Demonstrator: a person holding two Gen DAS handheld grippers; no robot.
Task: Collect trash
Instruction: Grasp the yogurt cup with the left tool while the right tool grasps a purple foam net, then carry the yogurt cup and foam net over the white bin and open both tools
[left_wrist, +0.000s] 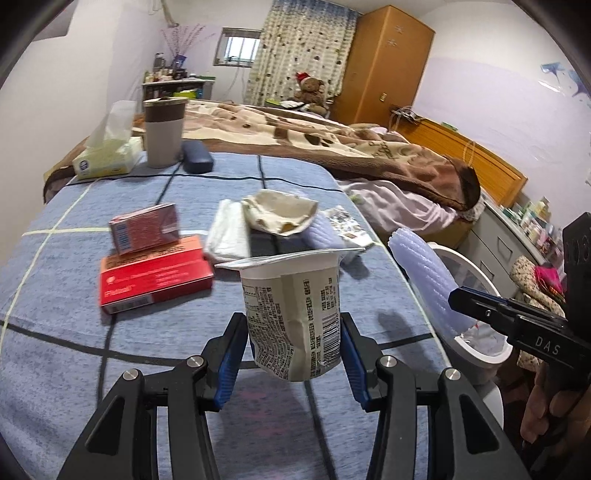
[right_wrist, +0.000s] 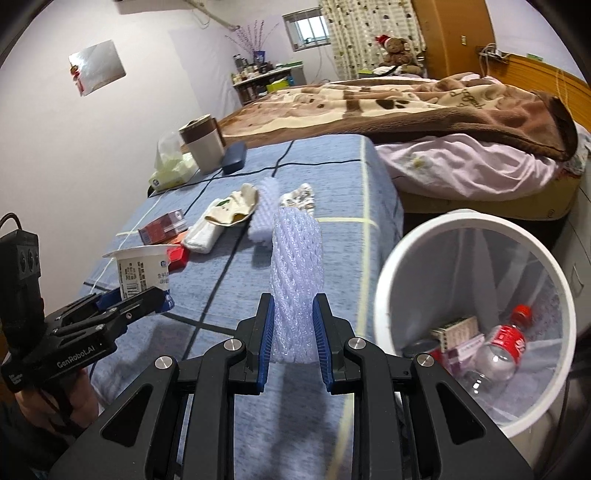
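Note:
My left gripper is shut on a white yogurt cup with printed label, held above the blue tablecloth; it also shows in the right wrist view. My right gripper is shut on a white foam net sleeve, held upright near the table's right edge; the sleeve also shows in the left wrist view. A white trash bin stands right of the table, holding a plastic bottle and small boxes. On the table lie a crumpled paper wrapper, folded white tissue and another foam sleeve.
Two red boxes are stacked at the left of the table. A tissue pack, a lidded cup and a dark glasses case stand at the far edge. A bed with a brown blanket lies beyond.

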